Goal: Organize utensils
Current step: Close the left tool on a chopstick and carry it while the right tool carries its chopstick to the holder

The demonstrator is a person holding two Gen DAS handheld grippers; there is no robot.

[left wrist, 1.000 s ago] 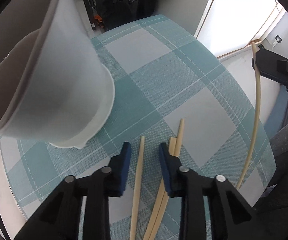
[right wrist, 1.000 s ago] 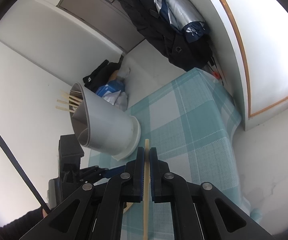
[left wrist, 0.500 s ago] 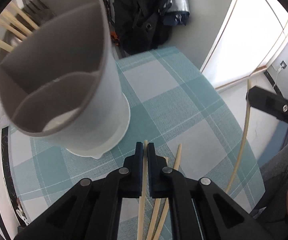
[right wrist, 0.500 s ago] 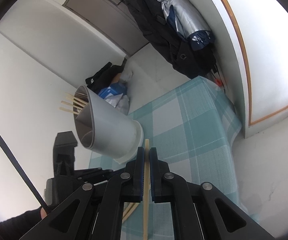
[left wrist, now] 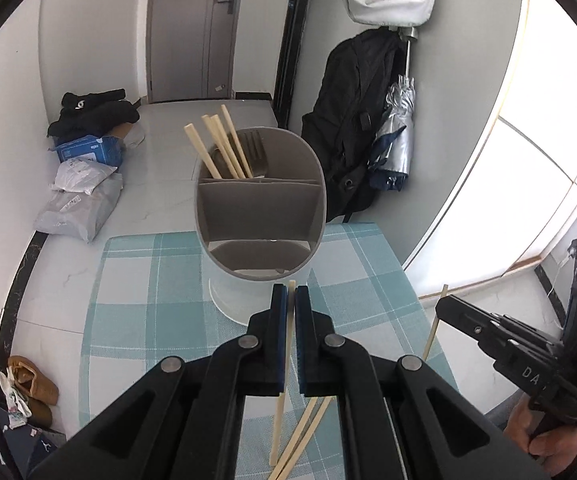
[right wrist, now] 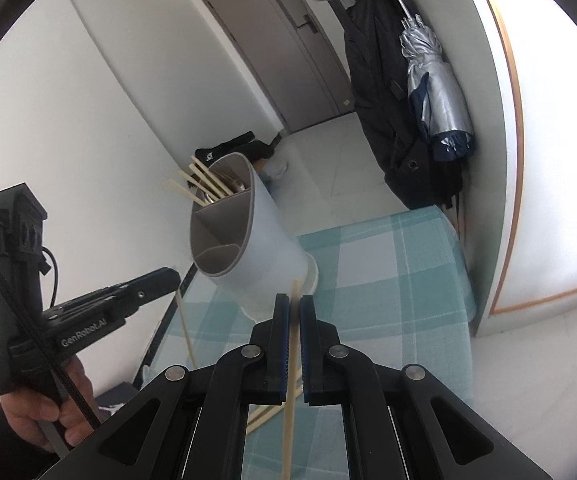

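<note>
The left gripper [left wrist: 291, 300] was closed on a single pale chopstick [left wrist: 281, 392], its blue pads pressed to either side and the stick's tip poking just past them. The right gripper [right wrist: 294, 312] was likewise clamped on a chopstick of its own [right wrist: 290, 392], which ran down between the jaws and out below. Two more loose chopsticks [left wrist: 304, 436] lay crossed on the cloth beneath the left gripper.

Just beyond both tips stood the utensil holder [left wrist: 259, 216], a pale grey oval tub with inner dividers, upright on the table. Its near compartment and the middle one showed nothing inside. The far compartment held a bundle of chopsticks [left wrist: 220, 148] leaning to the left, with a dark fork [left wrist: 253, 148] behind them.

The holder and loose sticks sat on a teal-and-white checked tablecloth [left wrist: 136, 280] covering a small table. Past the table edge lay a pale tiled floor, with grey parcel bags [left wrist: 80, 204], a blue box [left wrist: 88, 150] and dark clothing [left wrist: 92, 112] heaped by the wall. A grey door [left wrist: 192, 28] closed the far end, and a black backpack [left wrist: 352, 120] and a folded silver umbrella [left wrist: 398, 136] hung to the right.
</note>
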